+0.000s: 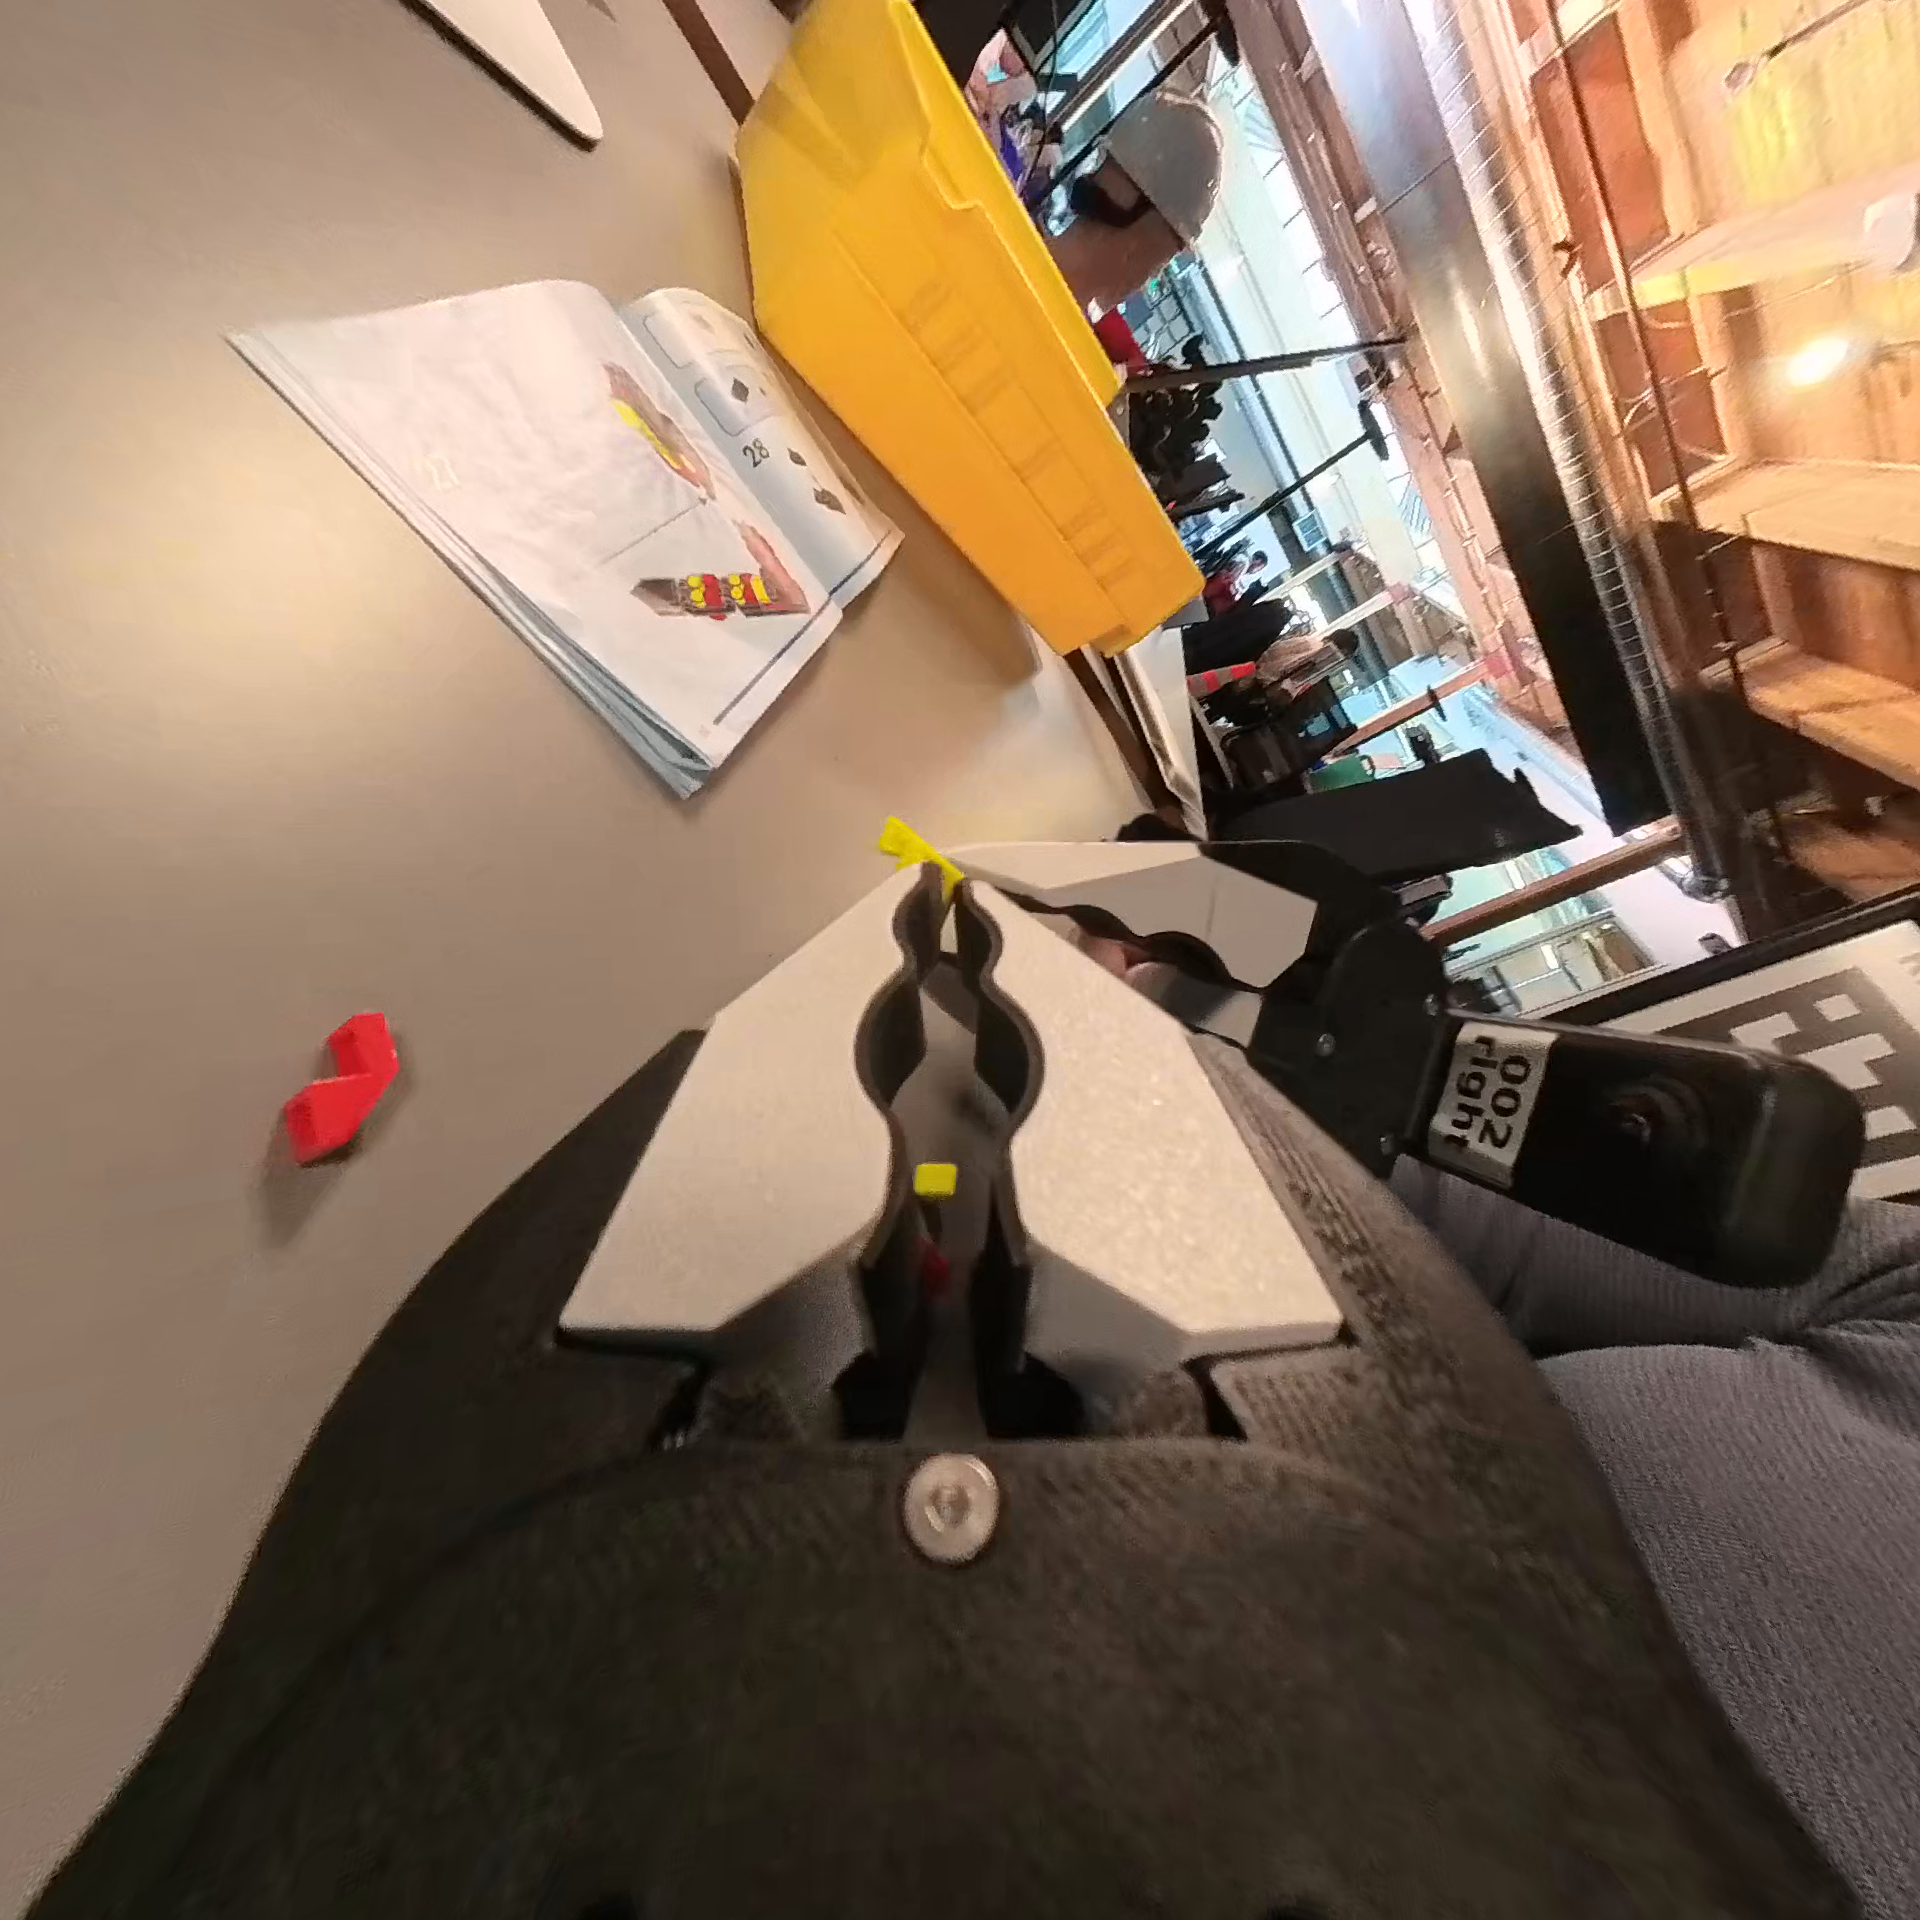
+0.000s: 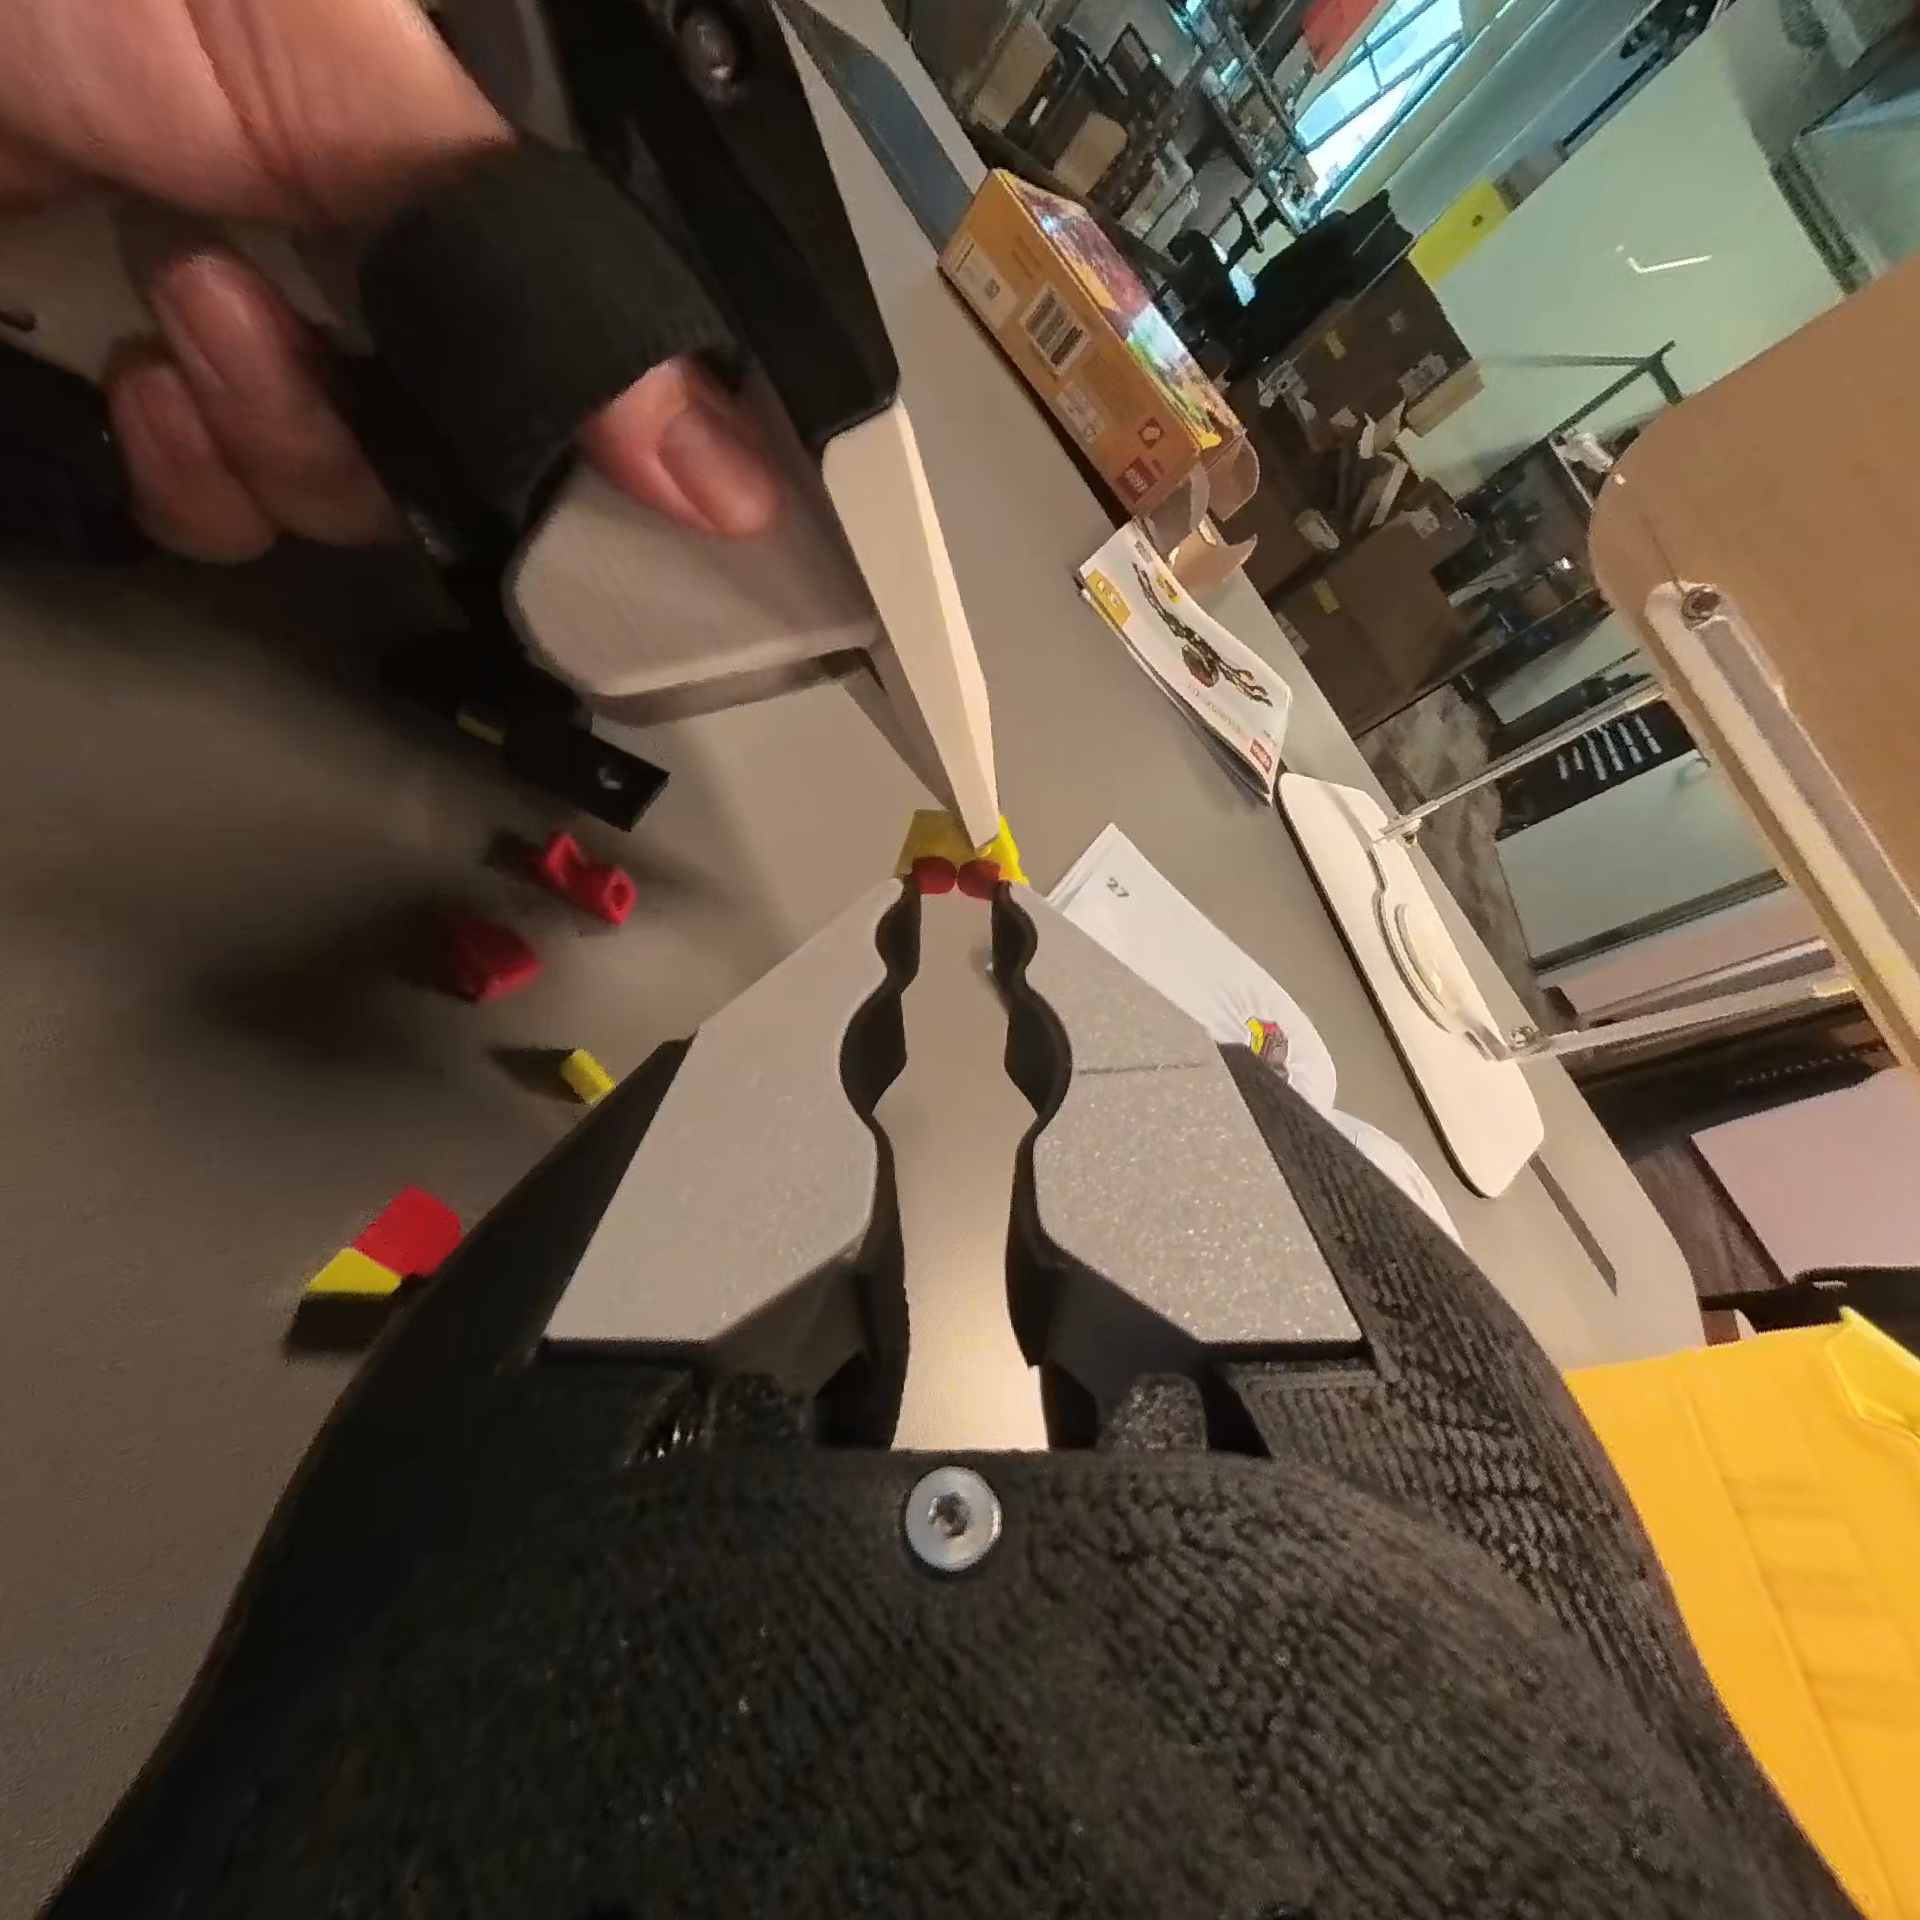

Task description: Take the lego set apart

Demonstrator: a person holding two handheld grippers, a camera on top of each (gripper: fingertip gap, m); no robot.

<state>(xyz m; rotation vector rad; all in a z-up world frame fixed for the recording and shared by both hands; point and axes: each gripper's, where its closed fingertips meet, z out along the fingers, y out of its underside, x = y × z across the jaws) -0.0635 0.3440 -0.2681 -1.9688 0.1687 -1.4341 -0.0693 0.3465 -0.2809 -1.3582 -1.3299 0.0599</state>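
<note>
Left gripper (image 1: 940,883): tips pinched onto a small yellow lego piece (image 1: 914,842); in the right wrist view the same gripper (image 2: 982,821) comes in from above, held by a hand (image 2: 343,343) in a black fingerless glove.
Right gripper (image 2: 954,883): tips clamped on the red studs (image 2: 956,876) of the same small assembly, yellow part showing just beyond.
Lego set: held in the air between both gripper tips, above the table (image 1: 260,779); the two grippers meet tip to tip.
Loose pieces, left wrist view: red stepped brick (image 1: 343,1086) on the table, well apart from the grippers.
Loose pieces, right wrist view: red connector (image 2: 587,878), red wedge (image 2: 488,958), yellow brick (image 2: 585,1075), red-and-yellow pair (image 2: 390,1247), black plate (image 2: 582,764); all blurred.
Instruction booklet (image 1: 582,499): open, flat on the table, beside the yellow bin.
Yellow bin (image 1: 935,343): at the table edge.
Product box (image 2: 1091,343): lying at the far edge.
Second booklet (image 2: 1195,665): near the box.
White stand base (image 2: 1413,987): flat on the table.
</note>
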